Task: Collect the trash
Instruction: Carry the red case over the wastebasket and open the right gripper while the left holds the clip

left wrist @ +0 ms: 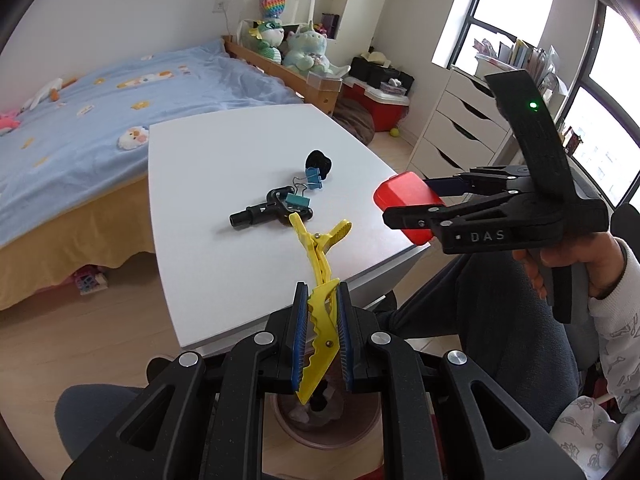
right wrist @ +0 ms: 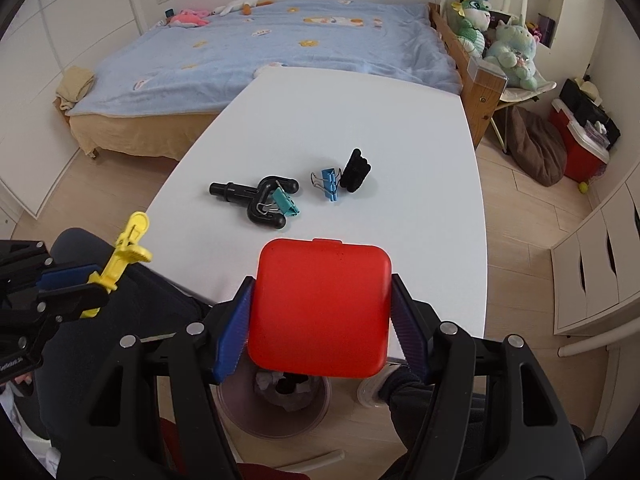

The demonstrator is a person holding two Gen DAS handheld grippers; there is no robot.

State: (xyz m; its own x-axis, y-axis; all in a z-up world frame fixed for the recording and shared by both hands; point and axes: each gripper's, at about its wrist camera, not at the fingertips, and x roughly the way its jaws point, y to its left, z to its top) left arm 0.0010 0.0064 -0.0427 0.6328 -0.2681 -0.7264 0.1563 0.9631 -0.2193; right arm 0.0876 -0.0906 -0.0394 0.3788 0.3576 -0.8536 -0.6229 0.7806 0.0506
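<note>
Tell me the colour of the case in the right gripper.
Red case, clearest in the right wrist view.

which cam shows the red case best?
Right wrist: the red case faces the lens whole, square lid and latch tab visible, between the fingers. Left wrist shows only its edge, partly hidden by the right gripper.

**Plastic up front, cloth behind**

Smooth, slightly glossy red plastic case [right wrist: 320, 308] between ribbed blue pads [right wrist: 230, 332]. Shiny yellow plastic clip [left wrist: 320, 308], toothed edge. Matt white table [right wrist: 340, 120]. Soft fleecy blue bedspread [right wrist: 280, 36], pale wood-look floor [left wrist: 80, 340].
</note>
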